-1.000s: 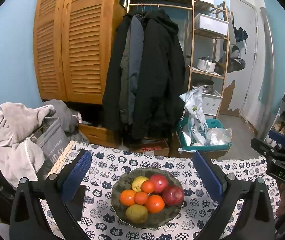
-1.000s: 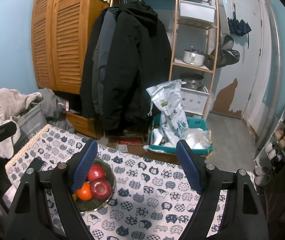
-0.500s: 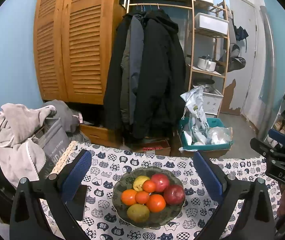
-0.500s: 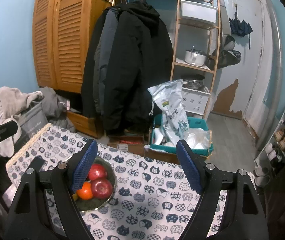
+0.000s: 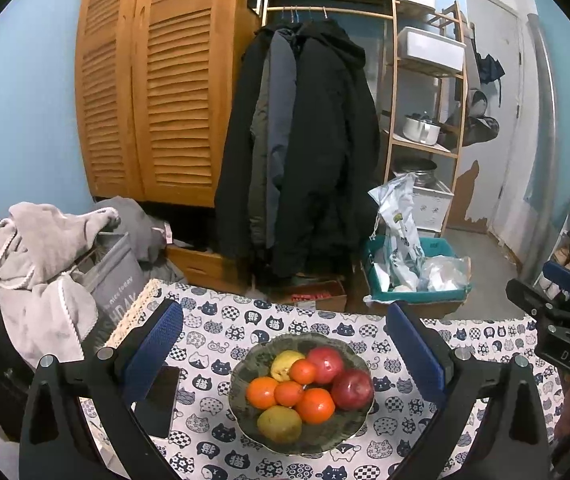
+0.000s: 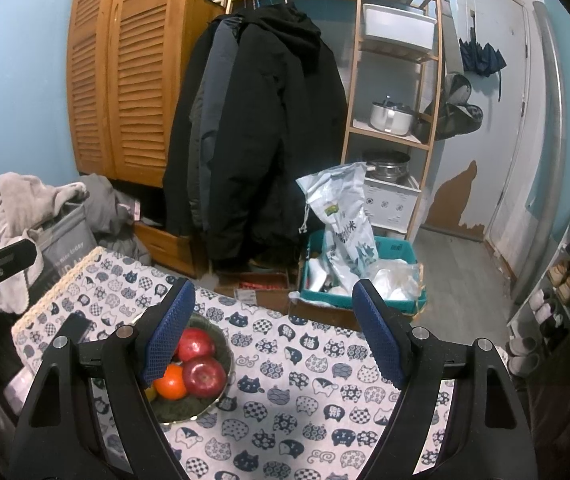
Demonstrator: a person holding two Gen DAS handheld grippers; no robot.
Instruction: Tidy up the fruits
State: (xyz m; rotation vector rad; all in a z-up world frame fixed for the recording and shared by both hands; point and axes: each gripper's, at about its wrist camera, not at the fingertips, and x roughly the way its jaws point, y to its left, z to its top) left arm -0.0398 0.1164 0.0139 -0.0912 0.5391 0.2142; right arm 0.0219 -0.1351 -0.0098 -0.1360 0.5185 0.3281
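Nothing has moved: both hand-held grippers (image 5: 285, 352) (image 6: 273, 332) gape empty over the cat-print tablecloth (image 6: 305, 364).

You've got a dark green bowl (image 5: 359, 420) with a wavy rim sitting on the cat-print tablecloth (image 5: 245, 324), and all the fruit is piled inside it. Two red apples (image 5: 352, 384) sit on the bowl's right side, touching each other, the shinier one a bit further back. Four oranges (image 5: 315, 405) cluster in the middle: a big one on the left, two smaller ones in the center, another big one toward the front. A yellow pear (image 5: 283, 362) is tucked at the back, and a duller yellow-green one (image 5: 279, 424) lies at the front edge. From your right wrist view you only catch the apples and one orange in the bowl.
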